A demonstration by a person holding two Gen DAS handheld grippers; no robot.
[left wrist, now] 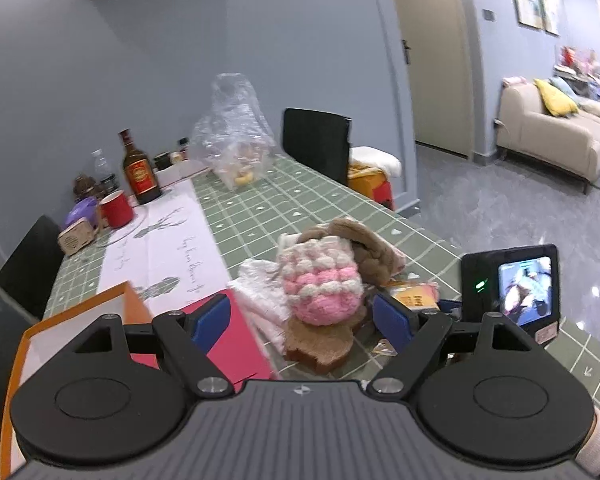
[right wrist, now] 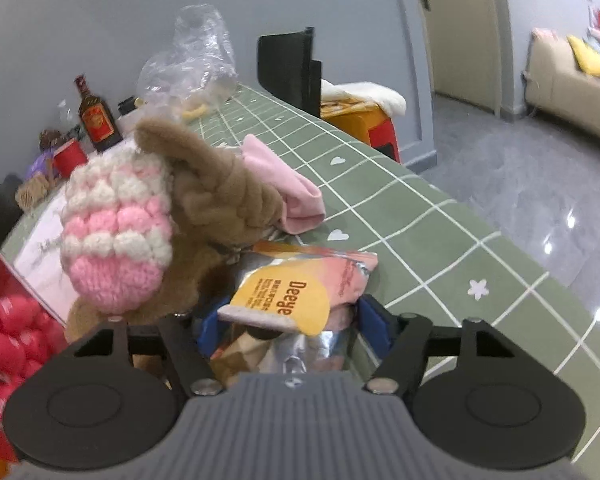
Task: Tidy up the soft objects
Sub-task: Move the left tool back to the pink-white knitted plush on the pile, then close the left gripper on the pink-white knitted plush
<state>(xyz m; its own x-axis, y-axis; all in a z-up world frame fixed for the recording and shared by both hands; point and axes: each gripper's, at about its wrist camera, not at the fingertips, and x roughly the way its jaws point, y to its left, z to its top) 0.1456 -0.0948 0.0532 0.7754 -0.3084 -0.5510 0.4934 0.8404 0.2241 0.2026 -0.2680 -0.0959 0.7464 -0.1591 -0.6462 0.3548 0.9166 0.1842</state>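
My left gripper (left wrist: 304, 320) stands with its jaws spread wide and nothing pressed between the blue pads (left wrist: 210, 318), hovering just short of the heap of soft things on the green checked tablecloth (left wrist: 292, 200). My right gripper (right wrist: 294, 326) has its jaws part open around a crumpled snack packet (right wrist: 296, 296); the packet lies between the pads, but I cannot tell whether they actually press on it. The pink and white knitted hat (left wrist: 320, 284) sits on top of the pile, resting on a flat brown plush piece (left wrist: 320, 346), with a brown fuzzy toy (right wrist: 220, 188) leaning against its right side and a white fluffy cloth (left wrist: 260, 292) just to its left. In the right wrist view a folded pink cloth (right wrist: 284, 184) lies behind the brown toy, touching it. An orange-edged box with a red lining (left wrist: 236, 344) stands at the left of the pile, close to my left jaw. Farther down the table are a clear plastic bag (left wrist: 232, 132), a brown bottle (left wrist: 138, 172) and a red cup (left wrist: 116, 208), all well apart from the heap.
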